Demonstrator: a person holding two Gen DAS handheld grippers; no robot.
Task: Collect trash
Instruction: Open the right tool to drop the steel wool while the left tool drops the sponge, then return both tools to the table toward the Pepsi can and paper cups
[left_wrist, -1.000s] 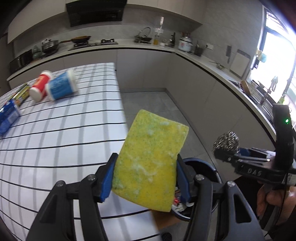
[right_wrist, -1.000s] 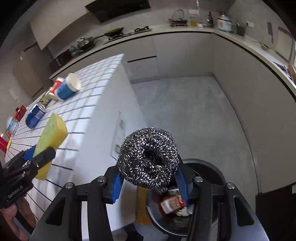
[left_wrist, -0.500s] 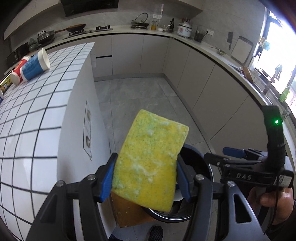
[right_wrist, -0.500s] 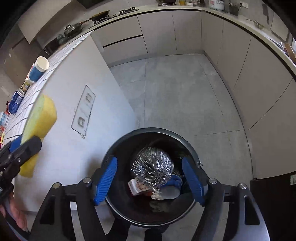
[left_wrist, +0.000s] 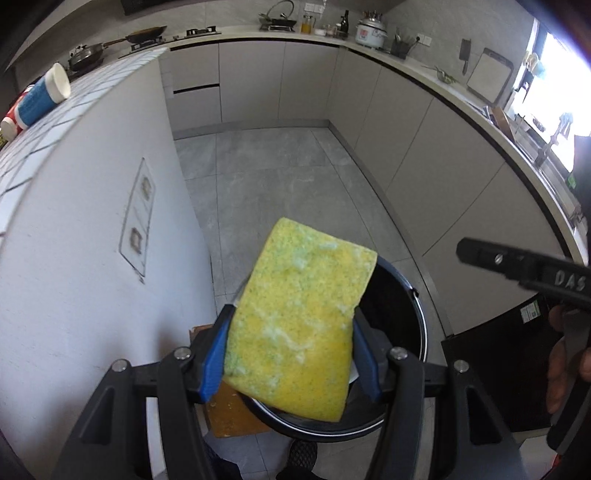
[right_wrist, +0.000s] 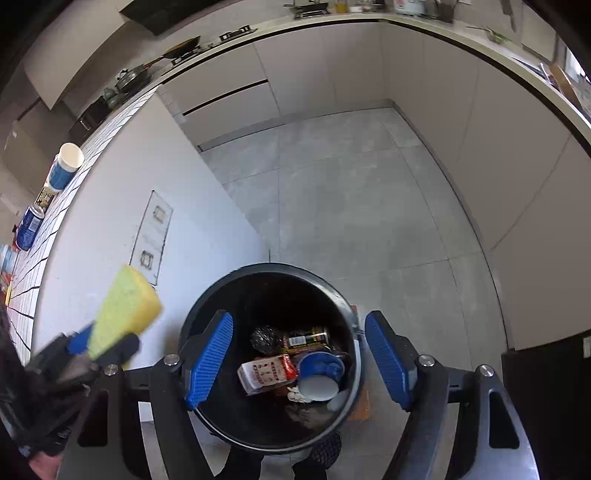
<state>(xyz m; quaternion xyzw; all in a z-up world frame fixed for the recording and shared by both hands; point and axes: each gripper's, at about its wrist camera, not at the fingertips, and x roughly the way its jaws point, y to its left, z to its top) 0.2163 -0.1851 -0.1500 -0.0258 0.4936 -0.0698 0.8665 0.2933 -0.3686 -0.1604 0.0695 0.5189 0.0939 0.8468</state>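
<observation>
The black trash bin (right_wrist: 343, 306) stands on the grey floor just beside the white end wall of the tiled counter (right_wrist: 110, 229), and everything here is placed against it. The left gripper (left_wrist: 291, 354) is clamped on a yellow-green sponge (left_wrist: 301, 321), its blue pads pressed against the sponge's two long sides; the sponge sticks up and forward from the pads and hangs over the bin's near-left rim. The right gripper (right_wrist: 299, 360) hovers directly above the bin's mouth with its jaws spread wide and nothing between them. Inside the bin, below that gap, lie a steel wool scrubber (right_wrist: 264, 338), a small carton (right_wrist: 267, 373), a can (right_wrist: 306, 336) and a blue cup (right_wrist: 321, 373). On the counter, well away from the bin, a blue-and-white cup (left_wrist: 46, 98) lies on its side.
</observation>
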